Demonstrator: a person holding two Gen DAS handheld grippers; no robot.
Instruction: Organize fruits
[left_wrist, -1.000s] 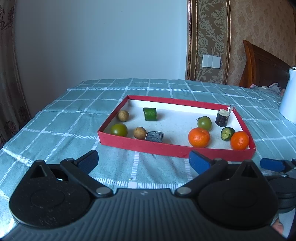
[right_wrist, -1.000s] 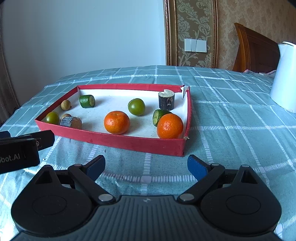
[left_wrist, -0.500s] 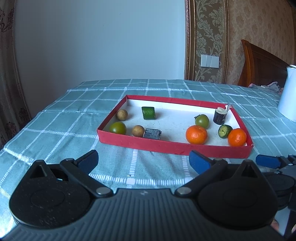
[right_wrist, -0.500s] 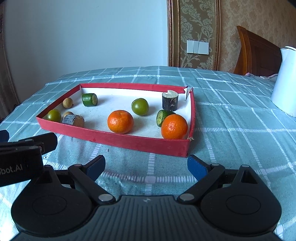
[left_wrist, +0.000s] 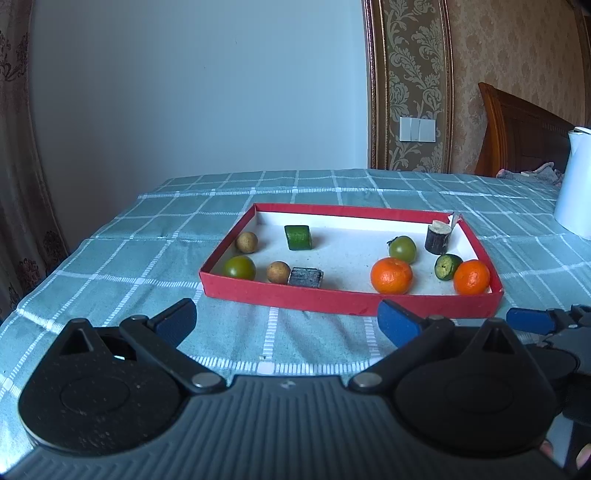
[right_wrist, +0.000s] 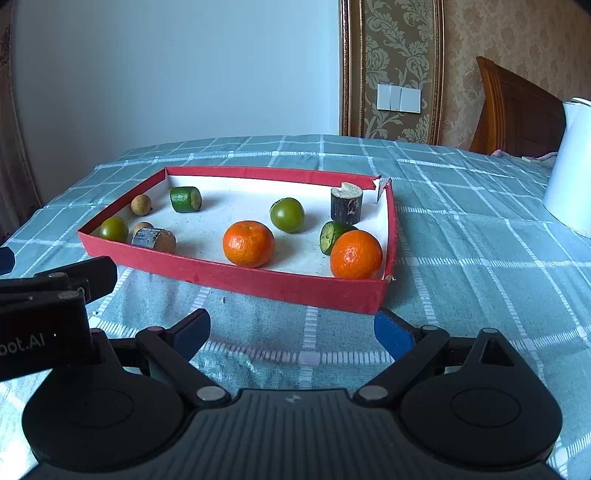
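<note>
A red tray lies on the checked tablecloth. It holds two oranges, two green round fruits, two brown longans, green cucumber pieces and dark sugarcane pieces. My left gripper is open and empty, in front of the tray's near wall. My right gripper is open and empty, in front of the tray's near right corner.
A white kettle stands on the table at the right. A wooden headboard and a wall switch are behind. The left gripper's body shows at the left edge of the right wrist view.
Both grippers have drawn back a little from the tray, so it looks slightly smaller. Both stay open and empty. The fruits have not moved.
</note>
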